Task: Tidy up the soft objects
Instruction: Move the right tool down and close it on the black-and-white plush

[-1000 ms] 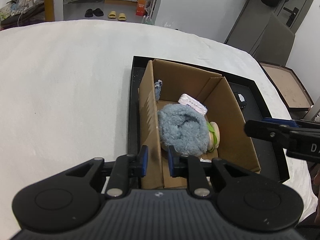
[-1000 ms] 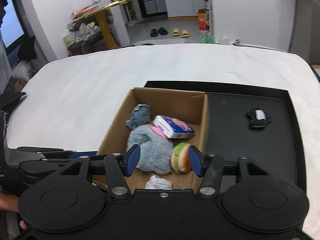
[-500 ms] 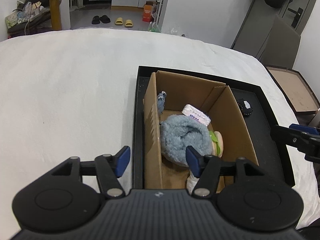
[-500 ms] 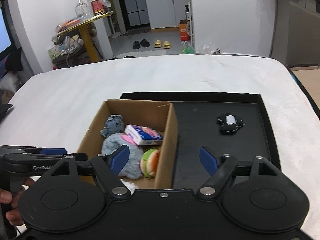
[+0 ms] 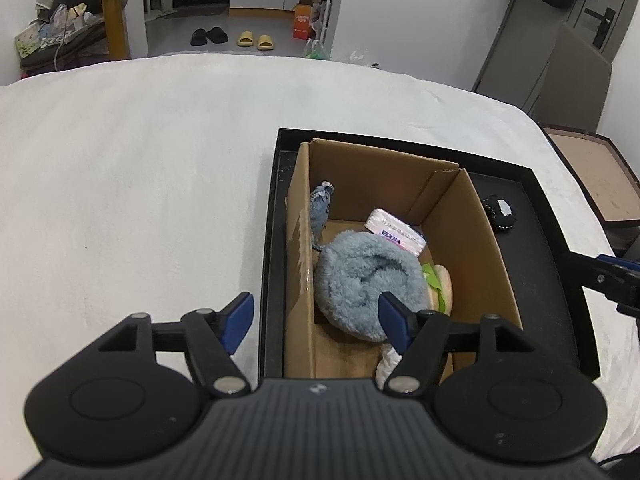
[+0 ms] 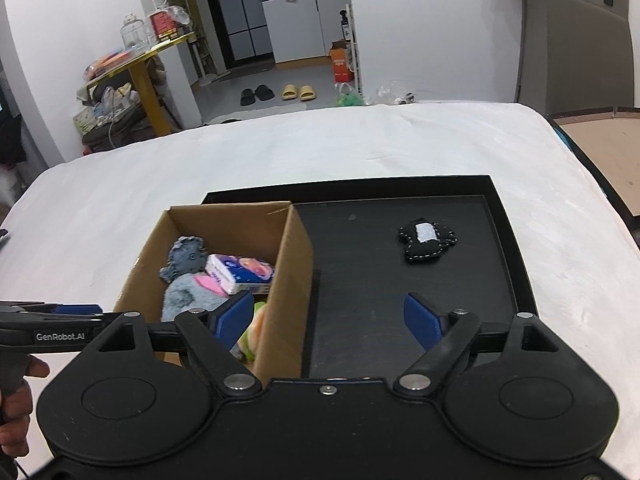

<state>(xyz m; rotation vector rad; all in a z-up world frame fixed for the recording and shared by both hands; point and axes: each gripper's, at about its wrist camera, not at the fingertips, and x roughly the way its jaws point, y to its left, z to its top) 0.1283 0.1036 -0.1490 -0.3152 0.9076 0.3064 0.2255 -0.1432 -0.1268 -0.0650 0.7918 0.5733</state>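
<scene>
A cardboard box (image 5: 476, 236) (image 6: 288, 272) stands in the left part of a black tray (image 5: 556, 264) (image 6: 360, 264). In it lie a fluffy blue plush (image 5: 368, 280) (image 6: 188, 296), a small grey toy (image 5: 321, 204) (image 6: 185, 256), a tissue pack (image 5: 396, 233) (image 6: 240, 272), a plush burger (image 5: 440, 288) (image 6: 254, 328) and a white wad (image 5: 387, 364). A black plush with a white patch (image 5: 500, 212) (image 6: 426, 240) lies alone on the tray's right part. My left gripper (image 5: 316, 320) is open and empty above the box's left wall. My right gripper (image 6: 330, 318) is open and empty over the box's right wall.
The tray sits on a white bed cover (image 5: 132, 184) (image 6: 320, 148). A brown board (image 5: 596, 176) lies off the bed's right edge. Beyond the bed are a yellow table (image 6: 148, 76), slippers (image 6: 276, 92) and white walls.
My left gripper has opened from nearly shut around the box's left wall and pulled back. My right gripper has opened wider and moved right, from over the box toward the open tray.
</scene>
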